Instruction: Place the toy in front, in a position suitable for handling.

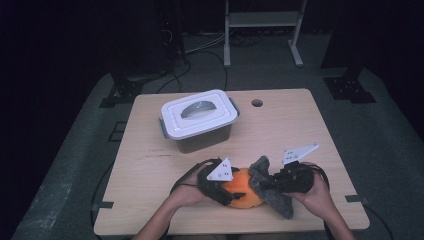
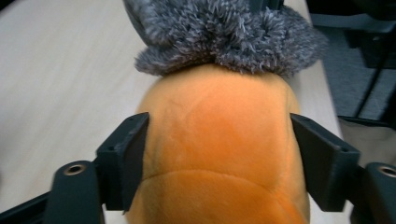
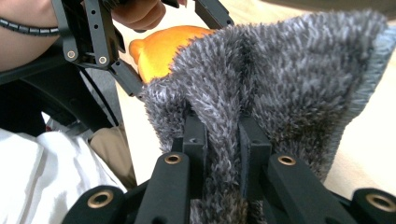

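Two grippers worked on one plush toy near the front edge of the surface, with the lidded white box well behind it. The toy had a rounded orange body and a shaggy grey part joined at one end.

The left gripper stood with its jaws part-way spread around the orange body, one on each flank; in the left gripper view they lay against the plush or just beside it, and whether they were really squeezing I could not tell. The right gripper had its jaws pressed nearly together, pinching a fold of the grey fur.

The toy's long axis ran roughly across the surface, left to right in the high view: the orange end pointed towards the person's left, the grey end towards the right and trailing a little towards the front edge.

The risks, as I judged them: the left hold looked the weaker, since the body was round, soft and wide, and it could squirt out if the hands pulled apart. The right gripper held only fur, so a hard tug might let the pile slip through, or strain the seam. The toy also lay close to the front edge, and a lost hold could send it off.
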A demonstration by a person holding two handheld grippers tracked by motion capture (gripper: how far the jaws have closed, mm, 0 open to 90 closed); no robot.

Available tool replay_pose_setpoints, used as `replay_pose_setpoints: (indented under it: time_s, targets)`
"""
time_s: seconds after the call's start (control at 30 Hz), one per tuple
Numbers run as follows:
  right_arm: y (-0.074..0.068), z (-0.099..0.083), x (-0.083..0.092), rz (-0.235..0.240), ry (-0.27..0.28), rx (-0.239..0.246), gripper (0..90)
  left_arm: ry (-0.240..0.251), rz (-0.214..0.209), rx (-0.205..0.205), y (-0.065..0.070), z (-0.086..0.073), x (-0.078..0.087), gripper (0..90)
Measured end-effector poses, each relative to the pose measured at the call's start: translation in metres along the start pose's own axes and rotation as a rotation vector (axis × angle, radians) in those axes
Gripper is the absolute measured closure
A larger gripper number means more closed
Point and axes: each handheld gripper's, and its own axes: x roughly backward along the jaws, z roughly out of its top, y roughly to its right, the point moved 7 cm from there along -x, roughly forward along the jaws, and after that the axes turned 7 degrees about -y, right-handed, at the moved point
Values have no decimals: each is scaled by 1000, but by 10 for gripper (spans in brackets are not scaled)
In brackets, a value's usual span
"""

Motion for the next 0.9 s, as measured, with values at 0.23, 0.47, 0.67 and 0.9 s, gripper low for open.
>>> replay_pose_setpoints:
  time_s: [0.23, 0.47, 0.67, 0.9]
  targets:
    - [1, 3, -1, -18, 12, -2, 756, 19, 82, -59, -7, 0, 5, 317]
    - [-4, 2, -8, 11, -13, 13, 757, -18, -37, 61, -5, -5, 1, 158]
    - [-7, 2, -9, 17, -29, 21, 756, 9, -24, 39, -4, -6, -1, 282]
    - [9, 9, 7, -10, 13, -6, 758, 64, 21, -23, -20, 12, 1, 371]
